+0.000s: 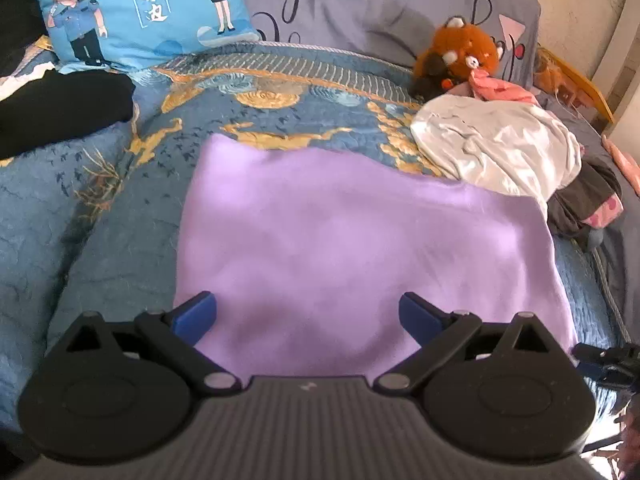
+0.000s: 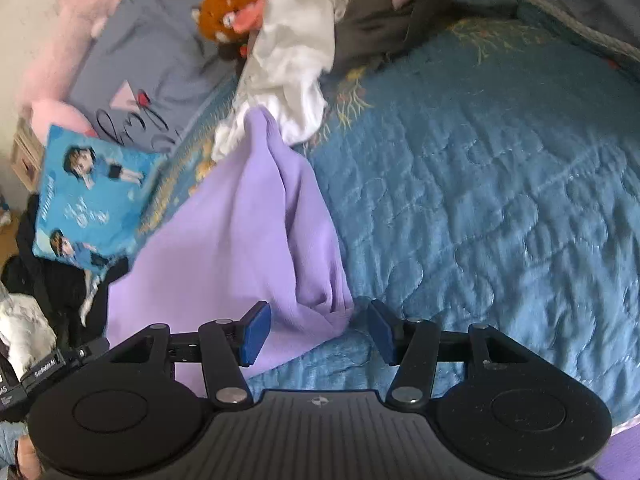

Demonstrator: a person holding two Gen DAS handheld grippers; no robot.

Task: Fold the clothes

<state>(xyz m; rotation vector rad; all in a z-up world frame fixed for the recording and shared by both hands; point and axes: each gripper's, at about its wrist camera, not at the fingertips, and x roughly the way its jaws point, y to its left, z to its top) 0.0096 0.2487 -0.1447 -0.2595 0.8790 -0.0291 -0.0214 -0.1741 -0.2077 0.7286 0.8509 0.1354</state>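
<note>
The purple cloth (image 1: 360, 248) lies flat on the bed (image 1: 100, 220), running away from the wide left gripper (image 1: 308, 316). Its bunched near corner (image 2: 332, 316) sits between the wide, empty right gripper (image 2: 318, 330).

Both views are bright with soft daylight. In the left wrist view the strongest light sits at 2 o'clock, where the white cloth (image 1: 496, 148) glares and loses detail; the purple cloth (image 1: 360, 256) looks washed out and soft, with faint mottled shadows. The right wrist view is smeared by motion blur, worst at 12 o'clock around the plush (image 2: 228, 12) and at 9 o'clock on the pillow (image 2: 92, 200). Fisheye distortion bends the quilt (image 2: 500, 184) toward the edges, and corners fall to black.
</note>
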